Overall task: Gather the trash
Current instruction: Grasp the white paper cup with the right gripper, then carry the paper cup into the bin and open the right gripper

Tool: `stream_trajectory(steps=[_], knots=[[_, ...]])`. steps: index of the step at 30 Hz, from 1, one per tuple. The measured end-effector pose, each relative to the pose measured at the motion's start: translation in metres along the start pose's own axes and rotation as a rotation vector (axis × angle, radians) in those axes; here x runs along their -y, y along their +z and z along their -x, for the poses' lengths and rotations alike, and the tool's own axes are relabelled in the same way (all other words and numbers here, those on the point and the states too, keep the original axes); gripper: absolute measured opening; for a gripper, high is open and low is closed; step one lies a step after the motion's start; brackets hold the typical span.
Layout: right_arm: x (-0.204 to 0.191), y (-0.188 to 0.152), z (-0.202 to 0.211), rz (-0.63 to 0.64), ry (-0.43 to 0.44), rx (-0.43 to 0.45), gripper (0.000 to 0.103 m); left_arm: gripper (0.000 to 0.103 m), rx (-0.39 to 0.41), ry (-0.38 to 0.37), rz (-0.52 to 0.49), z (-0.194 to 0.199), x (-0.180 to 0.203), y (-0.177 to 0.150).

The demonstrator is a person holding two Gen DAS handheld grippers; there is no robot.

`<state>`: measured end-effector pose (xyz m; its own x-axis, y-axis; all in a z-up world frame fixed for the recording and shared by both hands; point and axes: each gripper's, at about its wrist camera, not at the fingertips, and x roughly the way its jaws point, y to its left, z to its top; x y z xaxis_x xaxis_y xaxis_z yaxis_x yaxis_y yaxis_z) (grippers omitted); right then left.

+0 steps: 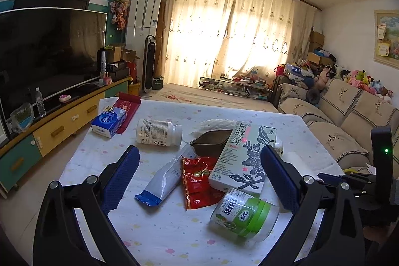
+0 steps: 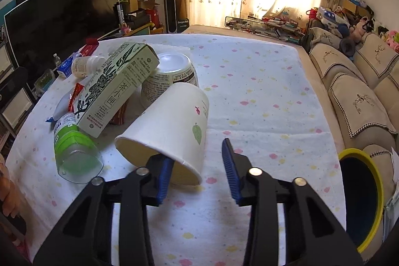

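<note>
Seen from the right gripper, closest in is a white paper cup printed with a green leaf, lying on its side on the white tablecloth with pastel spots. Its open rim faces the gripper, and the left finger reaches inside the mouth while the right finger stands clear of the outer wall, so the jaws are apart with only one side of the rim between them and nothing is clamped. A thin paper rim caught this way could crumple, or the cup could roll off leftward into the pile if the fingers close off-centre. Just left of the cup lie a clear plastic jar with a green band, a pale green tea carton with a dark leaf drawing leaning over the heap, and beyond it an upturned white instant-noodle bowl. Low to the gripper's right, off the table edge, stands a dark bin with a yellow rim, the likely place for the trash. The right gripper tilts steeply down at the cup. The left gripper hangs lower-angled, jaws wide apart and empty, over a white and blue pouch and a red foil wrapper.
</note>
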<state>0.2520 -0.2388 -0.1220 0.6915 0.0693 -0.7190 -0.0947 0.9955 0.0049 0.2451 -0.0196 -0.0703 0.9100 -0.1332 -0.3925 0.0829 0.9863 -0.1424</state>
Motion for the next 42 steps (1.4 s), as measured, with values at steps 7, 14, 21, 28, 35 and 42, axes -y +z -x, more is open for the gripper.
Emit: stream_trajectory(steps=[7,14,21,28,35,42], knots=[[0.014,-0.007,0.009,-0.055,0.025,0.008,0.003,0.096,0.001,0.012,0.021,-0.002,-0.006,-0.003],[0.061,-0.019,0.051,-0.187,0.047,0.075,0.003,0.096,-0.007,0.020,0.020,-0.005,-0.006,-0.006],[0.142,-0.042,0.097,-0.363,-0.078,0.154,0.003,0.096,-0.007,0.026,0.005,-0.005,-0.001,-0.008],[0.210,-0.077,0.096,-0.503,-0.227,0.115,0.003,0.096,-0.016,0.033,-0.011,-0.007,0.000,-0.010],[0.246,-0.101,0.076,-0.573,-0.313,0.058,0.003,0.096,-0.027,0.031,-0.033,-0.010,0.004,-0.011],[0.258,-0.111,0.075,-0.598,-0.373,0.045,0.034,0.096,-0.055,-0.062,-0.027,-0.013,0.004,-0.011]])
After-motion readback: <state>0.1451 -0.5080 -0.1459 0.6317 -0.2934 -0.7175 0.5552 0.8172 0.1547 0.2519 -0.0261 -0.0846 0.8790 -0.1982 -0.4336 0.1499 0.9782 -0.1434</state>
